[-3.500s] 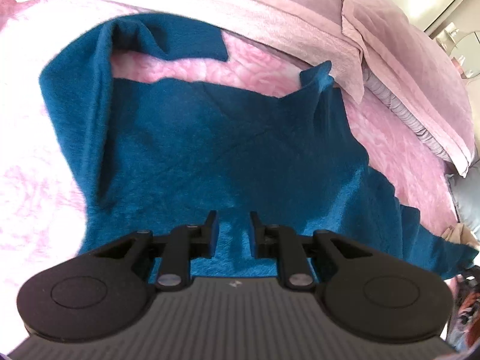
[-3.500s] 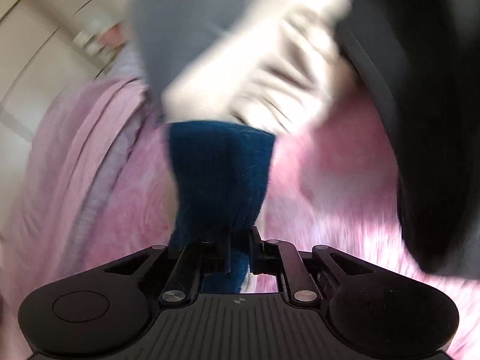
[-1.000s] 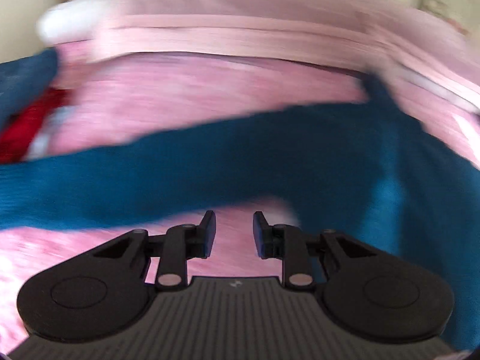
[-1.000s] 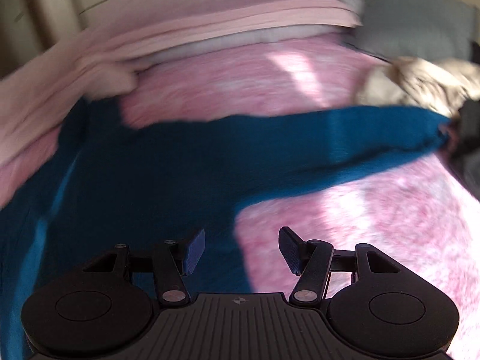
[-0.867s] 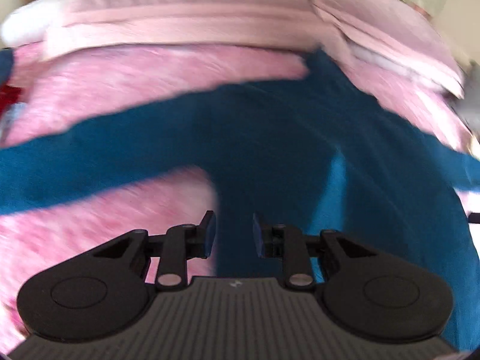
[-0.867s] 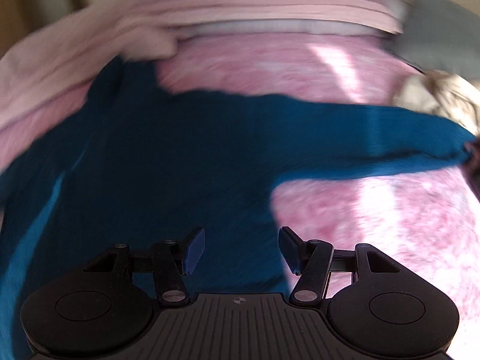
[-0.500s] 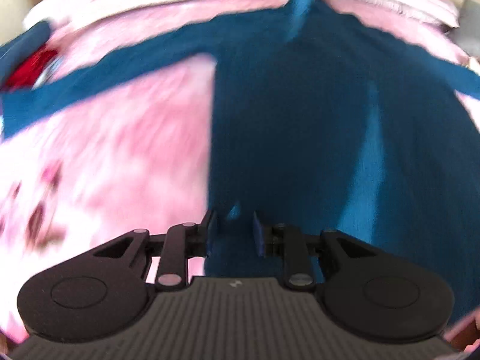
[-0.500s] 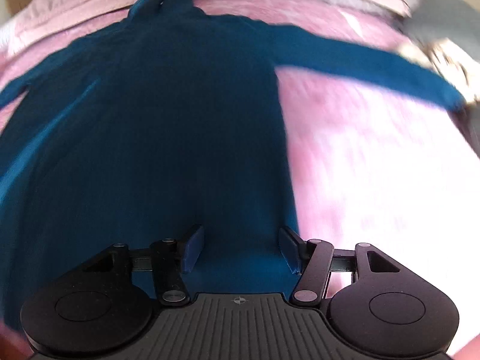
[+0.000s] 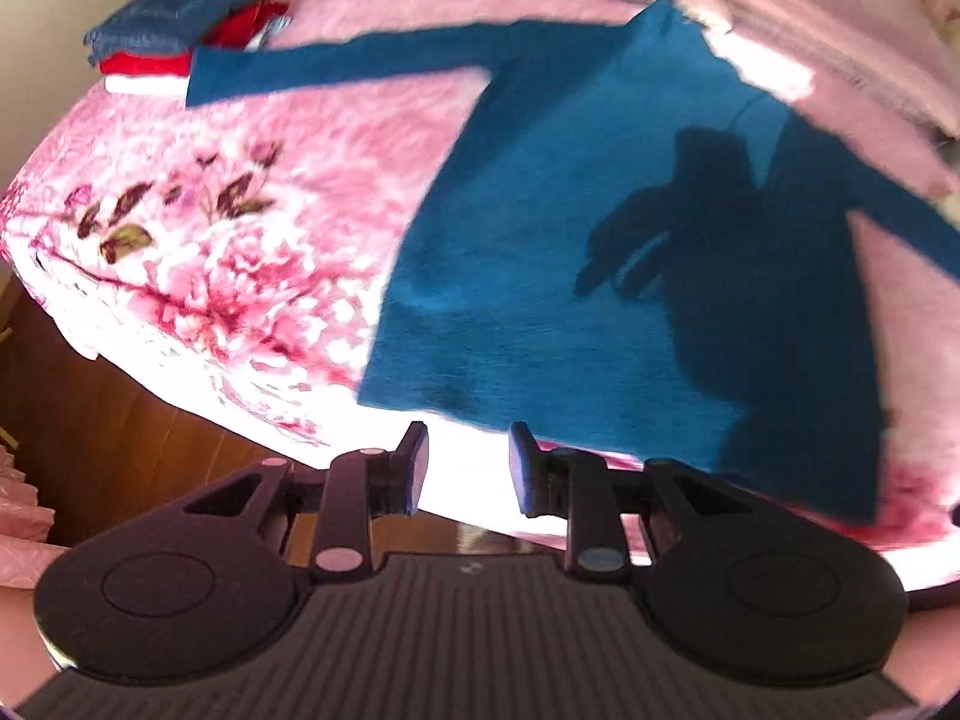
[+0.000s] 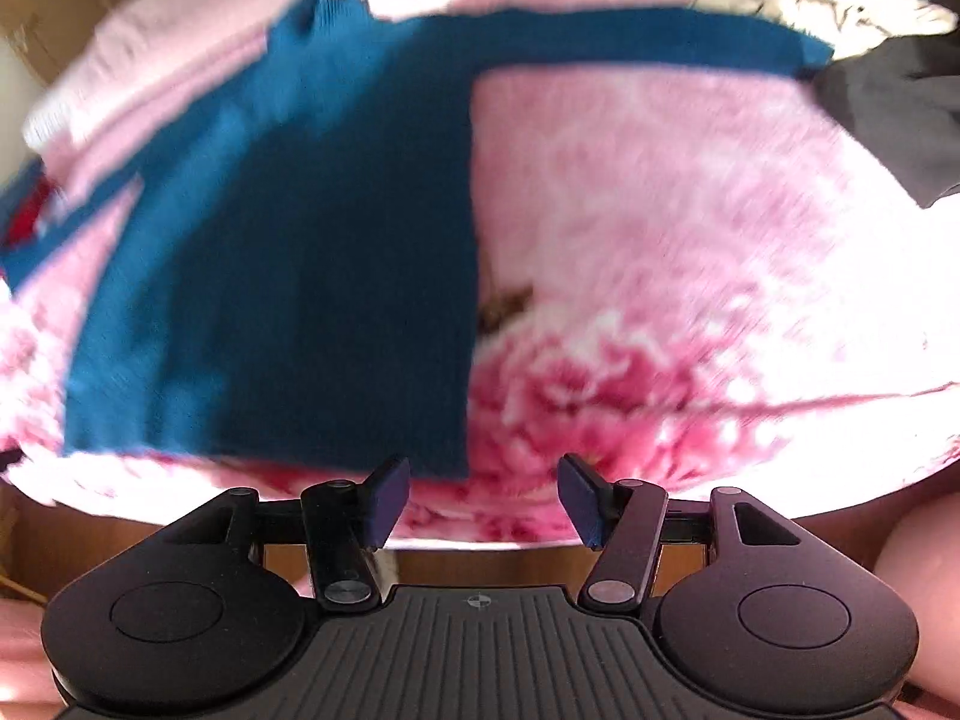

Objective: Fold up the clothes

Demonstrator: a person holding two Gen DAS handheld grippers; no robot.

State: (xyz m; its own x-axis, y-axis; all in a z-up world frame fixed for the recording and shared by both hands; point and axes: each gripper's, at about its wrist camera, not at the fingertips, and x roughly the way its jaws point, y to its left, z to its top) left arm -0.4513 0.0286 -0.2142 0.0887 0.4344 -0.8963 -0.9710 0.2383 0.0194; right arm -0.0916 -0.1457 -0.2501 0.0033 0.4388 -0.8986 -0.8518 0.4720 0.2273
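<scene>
Teal sweater flat, hem near pink blanket edge

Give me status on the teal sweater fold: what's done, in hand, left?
Done: teal sweater lies flat on the pink blanket, sleeves out; a folded stack sits at the far corner. In hand: nothing; left gripper and right gripper are open, short of the hem. Left: every fold.

No readable text, label, brand or number shows in either wrist view. The blur leaves nothing legible on the bedding or clothes
</scene>
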